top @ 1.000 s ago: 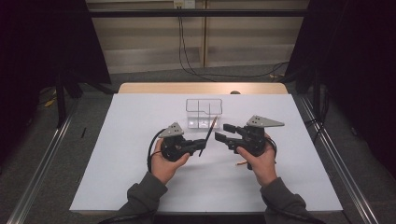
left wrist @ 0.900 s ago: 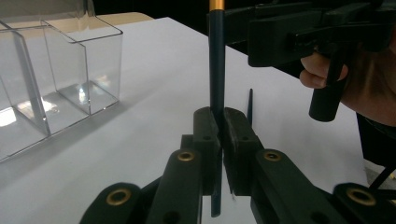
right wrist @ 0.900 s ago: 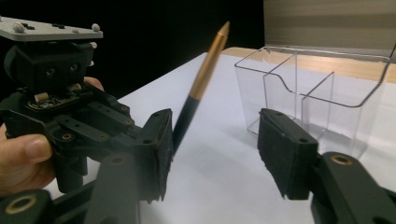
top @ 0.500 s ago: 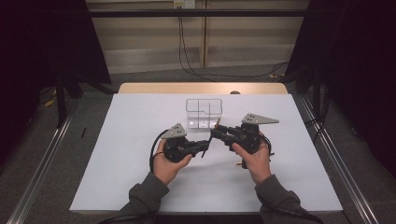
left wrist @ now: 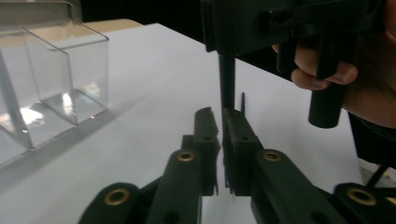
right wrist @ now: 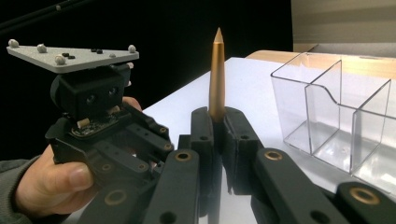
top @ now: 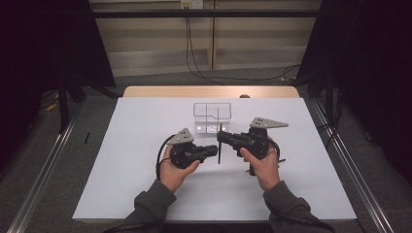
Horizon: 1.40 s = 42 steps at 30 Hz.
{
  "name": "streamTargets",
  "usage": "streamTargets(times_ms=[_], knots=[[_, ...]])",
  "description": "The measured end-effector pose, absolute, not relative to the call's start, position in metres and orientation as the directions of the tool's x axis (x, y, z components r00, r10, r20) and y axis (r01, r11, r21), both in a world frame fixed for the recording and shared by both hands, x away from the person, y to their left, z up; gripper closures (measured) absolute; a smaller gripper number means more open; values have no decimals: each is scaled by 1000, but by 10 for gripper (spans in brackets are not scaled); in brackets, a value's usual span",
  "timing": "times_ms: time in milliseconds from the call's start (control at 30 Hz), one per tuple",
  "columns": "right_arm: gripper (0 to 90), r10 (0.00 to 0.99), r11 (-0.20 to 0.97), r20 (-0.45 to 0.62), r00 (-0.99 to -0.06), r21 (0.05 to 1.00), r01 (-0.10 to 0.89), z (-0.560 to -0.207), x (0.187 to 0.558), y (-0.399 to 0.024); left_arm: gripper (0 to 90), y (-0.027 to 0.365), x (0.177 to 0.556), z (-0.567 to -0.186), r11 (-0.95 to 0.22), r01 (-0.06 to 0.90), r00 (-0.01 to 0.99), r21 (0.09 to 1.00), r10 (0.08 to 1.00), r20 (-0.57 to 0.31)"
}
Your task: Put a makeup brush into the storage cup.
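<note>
Left gripper (top: 214, 150), held in the left hand (top: 176, 171) at centre of the white table (top: 121, 160): jaws pressed together on the lower part of a thin pen (top: 219, 145), standing upright. Right gripper (top: 221, 137), held in the right hand (top: 262, 162): jaws just closed further, now pinching the same pen higher up; gold pointed tip (right wrist: 217, 70) rising above the jaws in the right gripper view. Just behind both grippers, clear plastic organizer (top: 212, 116) with several compartments, upright on the table, nothing visible inside. Beyond the white surface, a wooden table edge (top: 209, 91); grey floor with a trailing cable (top: 194, 63); metal rails (top: 43, 170) at either side; dark surroundings.
</note>
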State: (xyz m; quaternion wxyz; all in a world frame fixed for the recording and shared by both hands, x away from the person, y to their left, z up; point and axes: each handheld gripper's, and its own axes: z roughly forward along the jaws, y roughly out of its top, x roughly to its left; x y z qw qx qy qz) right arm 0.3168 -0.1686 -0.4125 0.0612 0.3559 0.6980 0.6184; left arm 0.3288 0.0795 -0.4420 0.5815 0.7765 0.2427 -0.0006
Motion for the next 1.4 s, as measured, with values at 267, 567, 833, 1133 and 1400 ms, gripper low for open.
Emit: streamTargets(times_ms=[267, 567, 833, 1133, 1400], knots=[[832, 586, -7, 317, -746, 922, 387, -410, 318, -169, 607, 84, 329, -437, -184, 374, 875, 909, 395, -280], [832, 597, -2, 297, -745, 929, 369, -406, 319, -173, 368, 89, 334, -435, -180, 387, 870, 904, 397, -293], [832, 605, 0, 287, -743, 933, 361, -404, 320, -175, 213, 96, 338, -435, -177, 369, 874, 912, 400, -276], [832, 603, 4, 279, -747, 936, 353, -404, 321, -177, 95, 106, 338, -434, -190, 329, 885, 925, 403, -232], [832, 609, 2, 273, -744, 938, 346, -404, 321, -181, 22, 122, 338, -433, -196, 304, 889, 932, 409, -205]])
